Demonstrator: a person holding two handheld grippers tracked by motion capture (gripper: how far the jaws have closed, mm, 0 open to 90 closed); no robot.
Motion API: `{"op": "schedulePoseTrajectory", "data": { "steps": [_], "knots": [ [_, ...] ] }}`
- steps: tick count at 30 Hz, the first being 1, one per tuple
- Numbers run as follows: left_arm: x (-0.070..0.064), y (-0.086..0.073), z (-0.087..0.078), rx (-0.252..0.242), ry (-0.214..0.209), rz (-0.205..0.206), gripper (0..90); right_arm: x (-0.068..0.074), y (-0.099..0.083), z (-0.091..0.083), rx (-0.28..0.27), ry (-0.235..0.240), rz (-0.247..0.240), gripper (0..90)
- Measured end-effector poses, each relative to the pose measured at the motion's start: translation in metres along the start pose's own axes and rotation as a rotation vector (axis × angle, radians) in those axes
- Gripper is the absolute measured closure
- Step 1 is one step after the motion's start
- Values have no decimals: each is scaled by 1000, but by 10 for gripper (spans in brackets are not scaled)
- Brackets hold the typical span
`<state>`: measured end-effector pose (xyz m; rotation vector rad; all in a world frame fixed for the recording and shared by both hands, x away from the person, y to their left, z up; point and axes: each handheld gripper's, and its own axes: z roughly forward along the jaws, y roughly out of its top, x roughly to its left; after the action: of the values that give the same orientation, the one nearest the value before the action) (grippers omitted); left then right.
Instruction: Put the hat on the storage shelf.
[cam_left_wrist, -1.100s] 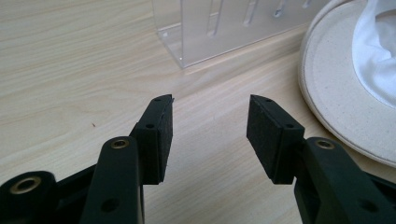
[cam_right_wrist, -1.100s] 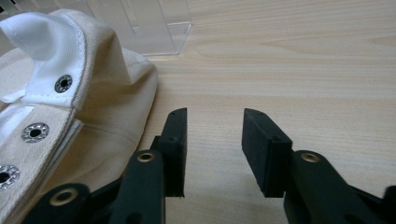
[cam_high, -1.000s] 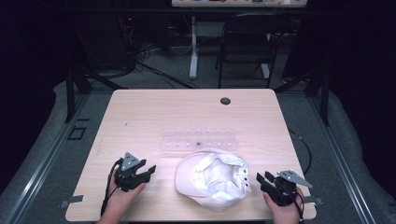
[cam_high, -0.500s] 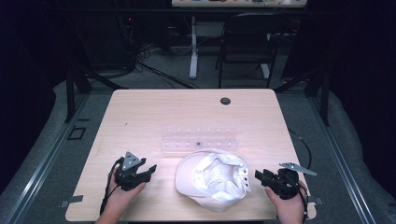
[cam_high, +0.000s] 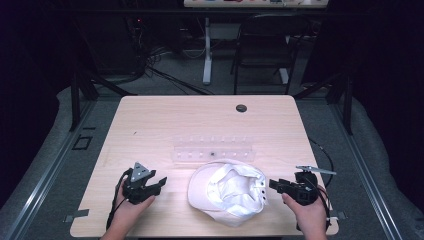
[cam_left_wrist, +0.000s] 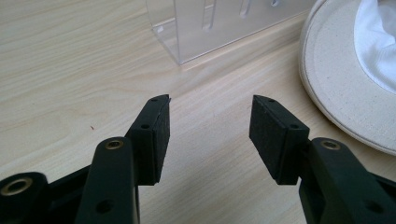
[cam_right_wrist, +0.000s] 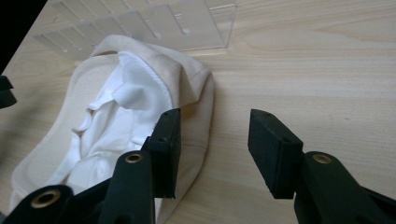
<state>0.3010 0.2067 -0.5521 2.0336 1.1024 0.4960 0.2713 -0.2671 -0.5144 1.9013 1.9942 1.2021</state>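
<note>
A white cap (cam_high: 227, 192) lies upside down near the middle of the table's (cam_high: 165, 125) near edge, its hollow facing up. Its outer shell and brim are a cream, finely woven cloth with a stitched rim, and the lining inside is a brighter white fabric, crumpled into soft folds, with a few small dark eyelets showing along the wall on its right side. In the right gripper view the cap (cam_right_wrist: 116, 121) sags unevenly, one side of its wall folded inward over the lining. Just beyond the cap, toward the table's far edge, sits a clear plastic rack (cam_high: 214, 149), long and low, with a row of narrow slots cut through it; a small dark speck shows near its middle, too small to make out. The table is pale wood-grain laminate with rounded corners and a round dark cable hole (cam_high: 241, 108) near the far edge. The left tongs (cam_high: 161, 183) rest near the table's near-left corner, apart from the cap, with the jaws spread wide and nothing between them; their black pads (cam_left_wrist: 161, 135) are flat and faintly rough. The right tongs (cam_high: 272, 185) sit near the near-right corner, just beside the cap's right wall, also gaping wide and empty, with one jaw hovering over the cap's edge in the right gripper view.
</note>
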Motion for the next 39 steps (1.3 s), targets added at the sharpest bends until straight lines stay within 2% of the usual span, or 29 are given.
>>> {"op": "schedulePoseTrajectory", "data": {
  "steps": [9,12,13,20,33,39],
  "knots": [
    [-3,1,4,15,-2,18,484,12,9,-6,66,76,16,487],
    [-2,1,4,5,1,9,484,13,10,-5,84,114,69,452],
    [-2,1,4,4,2,7,484,13,11,-5,94,126,72,447],
    [0,1,4,5,6,4,484,15,10,-1,130,135,105,436],
    [-1,2,6,11,3,7,484,13,-1,31,225,174,138,423],
    [-1,1,6,11,5,9,483,17,-3,37,259,227,156,421]
  ]
}}
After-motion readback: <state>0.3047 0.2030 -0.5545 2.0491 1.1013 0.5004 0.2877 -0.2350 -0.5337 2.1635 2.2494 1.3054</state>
